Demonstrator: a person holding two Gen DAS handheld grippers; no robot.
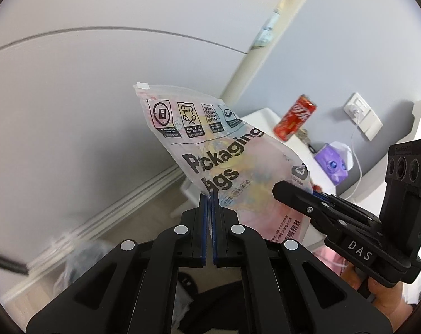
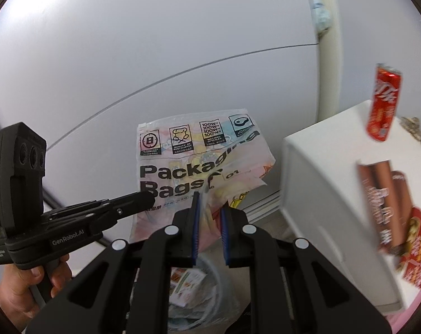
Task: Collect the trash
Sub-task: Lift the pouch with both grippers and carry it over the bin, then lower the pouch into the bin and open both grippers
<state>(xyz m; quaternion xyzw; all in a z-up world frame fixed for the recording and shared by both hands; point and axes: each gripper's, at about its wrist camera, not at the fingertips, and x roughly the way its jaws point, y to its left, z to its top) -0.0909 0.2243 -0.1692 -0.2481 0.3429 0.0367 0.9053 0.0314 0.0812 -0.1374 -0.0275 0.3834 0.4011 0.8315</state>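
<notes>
disposal step underway: left gripper has its fingers pinched shut on the lower edge of the packaging bag, held in the air beside the desk. right gripper fingers part-open, gripping nothing, bag just ahead. trash bin sits below; next move probably lower and release into it. cola can is on the desk, not yet collected.

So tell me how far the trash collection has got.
Done: some wrappers lie in the lined bin. In hand: the left gripper is shut on the packaging bag, held above it; the right gripper is open. Left: the cola can and snack box on the white cabinet.
</notes>
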